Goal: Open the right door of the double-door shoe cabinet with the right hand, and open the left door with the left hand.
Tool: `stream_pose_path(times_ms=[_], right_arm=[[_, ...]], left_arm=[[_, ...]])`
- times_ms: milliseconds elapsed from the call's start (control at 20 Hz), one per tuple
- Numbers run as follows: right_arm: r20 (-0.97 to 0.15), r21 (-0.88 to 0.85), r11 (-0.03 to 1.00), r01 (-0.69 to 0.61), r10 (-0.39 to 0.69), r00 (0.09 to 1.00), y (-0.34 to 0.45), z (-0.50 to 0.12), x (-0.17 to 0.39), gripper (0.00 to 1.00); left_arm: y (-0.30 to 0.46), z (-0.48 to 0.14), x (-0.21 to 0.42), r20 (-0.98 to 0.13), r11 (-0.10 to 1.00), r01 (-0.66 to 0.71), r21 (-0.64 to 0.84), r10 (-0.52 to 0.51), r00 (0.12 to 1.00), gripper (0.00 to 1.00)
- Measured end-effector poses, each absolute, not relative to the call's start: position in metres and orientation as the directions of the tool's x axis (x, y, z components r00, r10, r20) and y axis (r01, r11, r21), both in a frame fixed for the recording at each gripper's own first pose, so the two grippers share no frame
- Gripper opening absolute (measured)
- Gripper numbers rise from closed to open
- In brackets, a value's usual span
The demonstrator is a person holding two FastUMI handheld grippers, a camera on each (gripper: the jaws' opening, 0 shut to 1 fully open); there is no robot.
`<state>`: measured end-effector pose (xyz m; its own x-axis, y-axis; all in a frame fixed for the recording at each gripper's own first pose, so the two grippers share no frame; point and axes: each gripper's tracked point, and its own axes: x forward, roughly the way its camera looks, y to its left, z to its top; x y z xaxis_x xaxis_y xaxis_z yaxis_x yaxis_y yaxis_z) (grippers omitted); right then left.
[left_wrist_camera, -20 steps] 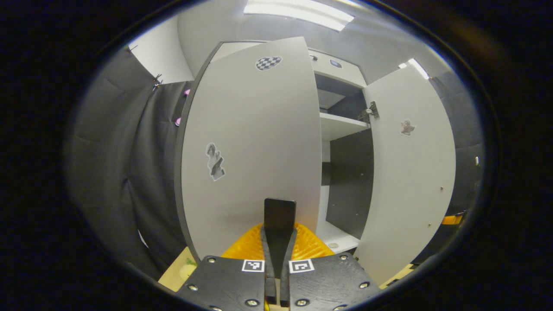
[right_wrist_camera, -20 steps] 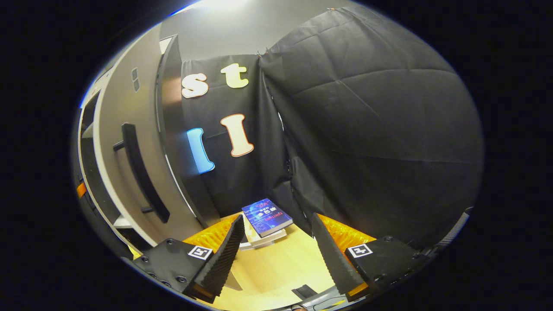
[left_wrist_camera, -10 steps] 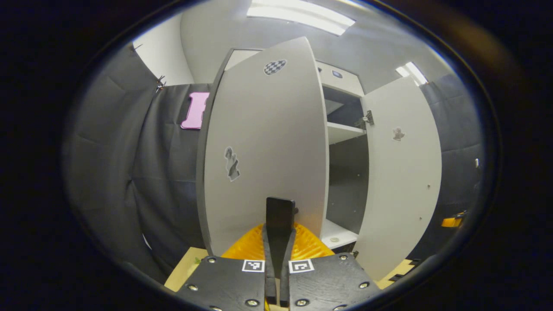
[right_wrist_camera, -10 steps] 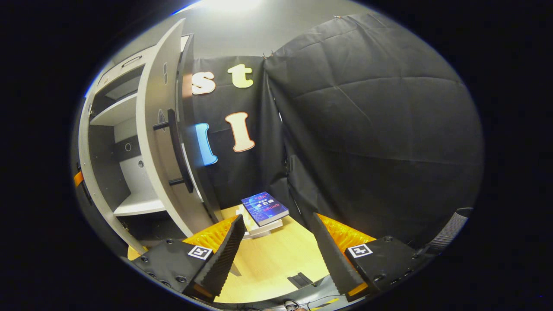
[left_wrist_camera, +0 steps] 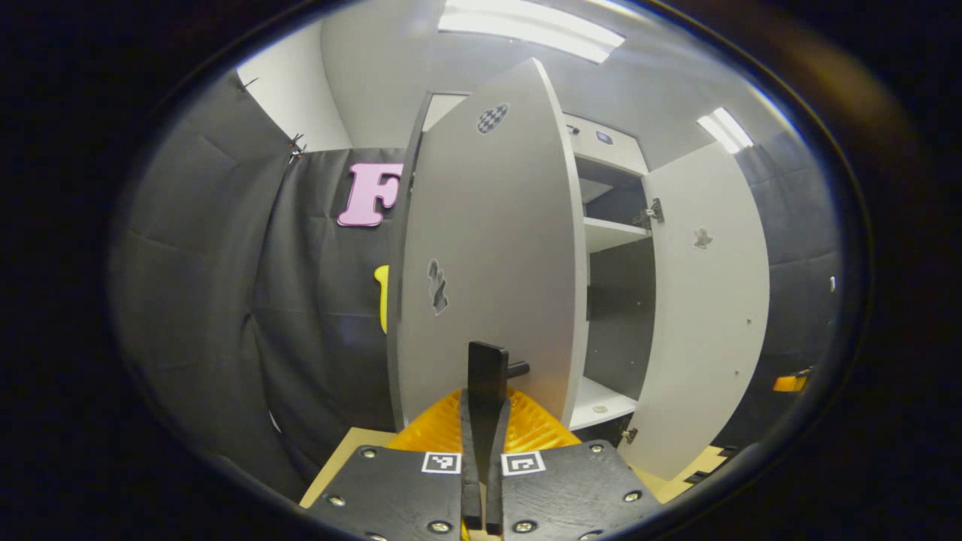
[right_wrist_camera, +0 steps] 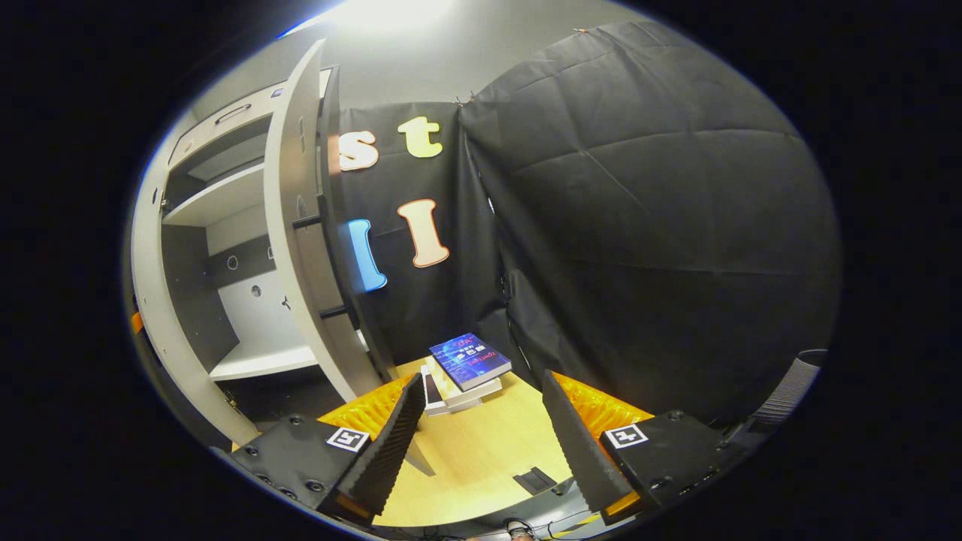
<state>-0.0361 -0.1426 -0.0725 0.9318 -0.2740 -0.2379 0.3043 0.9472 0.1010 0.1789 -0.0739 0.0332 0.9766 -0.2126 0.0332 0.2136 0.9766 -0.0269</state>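
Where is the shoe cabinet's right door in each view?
Left gripper view: the right door stands open, right of centre, with its inner face toward the camera.
Right gripper view: the right door is at the left, nearly edge-on, with its dark handle on the far side.
Shared landmark: the upper shelf inside the cabinet.

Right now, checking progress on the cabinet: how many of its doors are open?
2. The left door is swung out with the left gripper shut on its handle; the right door stands wide open, away from the right gripper.
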Motion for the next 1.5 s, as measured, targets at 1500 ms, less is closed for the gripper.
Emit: stream_pose_path(times_ms=[1500], right_arm=[[-0.221, 0.113, 0.957, 0.266, -0.237, 0.946, -0.104, -0.065, -0.064, 0.98]], left_arm=[[0.041, 0.029, 0.166, 0.035, 0.996, 0.082, 0.039, -0.083, 0.996, 0.01]])
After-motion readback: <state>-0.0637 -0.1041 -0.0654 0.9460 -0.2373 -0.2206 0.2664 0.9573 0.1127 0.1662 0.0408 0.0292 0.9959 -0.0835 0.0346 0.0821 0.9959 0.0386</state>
